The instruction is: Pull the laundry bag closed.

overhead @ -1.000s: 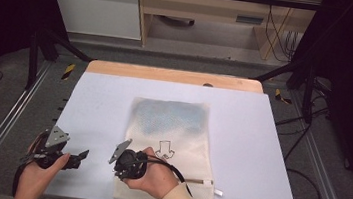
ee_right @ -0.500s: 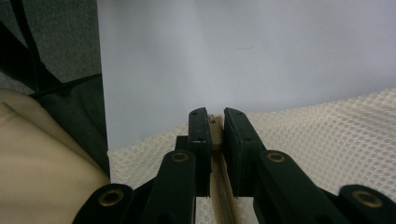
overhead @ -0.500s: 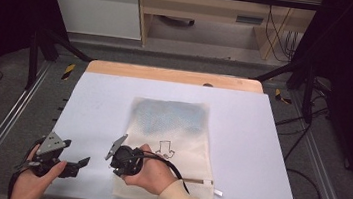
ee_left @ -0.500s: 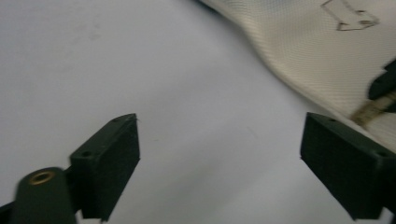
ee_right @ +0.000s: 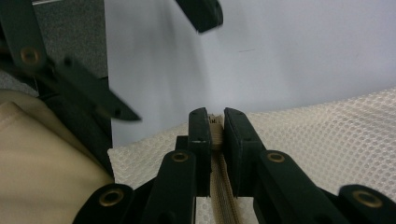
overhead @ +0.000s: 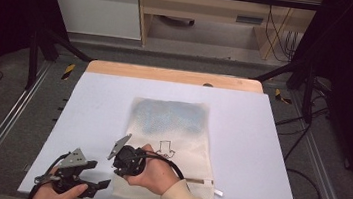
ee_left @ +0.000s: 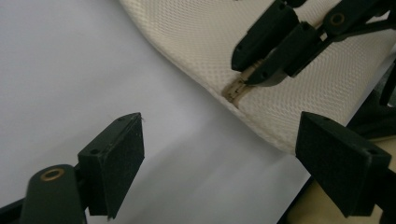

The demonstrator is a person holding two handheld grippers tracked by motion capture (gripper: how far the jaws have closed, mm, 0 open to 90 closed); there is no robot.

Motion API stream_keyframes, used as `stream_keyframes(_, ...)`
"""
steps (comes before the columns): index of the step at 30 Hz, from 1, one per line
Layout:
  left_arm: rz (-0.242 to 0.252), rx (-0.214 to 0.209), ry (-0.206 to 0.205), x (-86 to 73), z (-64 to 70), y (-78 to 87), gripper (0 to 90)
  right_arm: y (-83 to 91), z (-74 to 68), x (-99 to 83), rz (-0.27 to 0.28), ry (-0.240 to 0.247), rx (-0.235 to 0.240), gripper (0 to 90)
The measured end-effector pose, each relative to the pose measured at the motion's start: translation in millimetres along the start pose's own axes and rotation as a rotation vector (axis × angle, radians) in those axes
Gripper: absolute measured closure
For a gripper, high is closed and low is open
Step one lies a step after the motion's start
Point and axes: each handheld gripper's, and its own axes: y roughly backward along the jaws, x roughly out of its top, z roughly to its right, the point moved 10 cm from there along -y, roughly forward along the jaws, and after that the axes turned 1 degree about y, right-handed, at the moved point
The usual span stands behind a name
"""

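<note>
The right hand [overhead: 153, 172] covers the mesh bag's [overhead: 181, 130] near left corner; the zipper [ee_right: 217, 140] end vanishes between the right gripper's [ee_right: 215, 122] fingers, its pull possibly pinched there

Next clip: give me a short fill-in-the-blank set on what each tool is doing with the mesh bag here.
1. The right tool is shut on the bag's ____.
2. The left tool has its jaws ____, over the white table.
3. The cream mesh bag lies ____ on the table.
4. A black ____ is printed on the bag.

Missing words: zipper; open; flat; arrow
</note>
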Motion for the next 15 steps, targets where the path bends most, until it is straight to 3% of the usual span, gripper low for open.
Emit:
stream_keyframes(7, 0.031, -0.041, 0.037, 7.7, 7.6, -10.3, 24.8, 2.4, -0.6, 1.0, 0.011, -0.001, 0.002, 81.7)
stream_keyframes(10, 0.006, -0.049, 0.021, 5.3, 10.2, -16.4, 29.4, 4.3, 0.3, 2.3, 0.017, 0.004, -0.003, 81.8)
stream_keyframes(15, 0.006, -0.042, 0.017, 6.5, 11.6, -21.1, 31.7, 8.2, 0.0, 4.1, 0.026, 0.003, -0.007, 81.8)
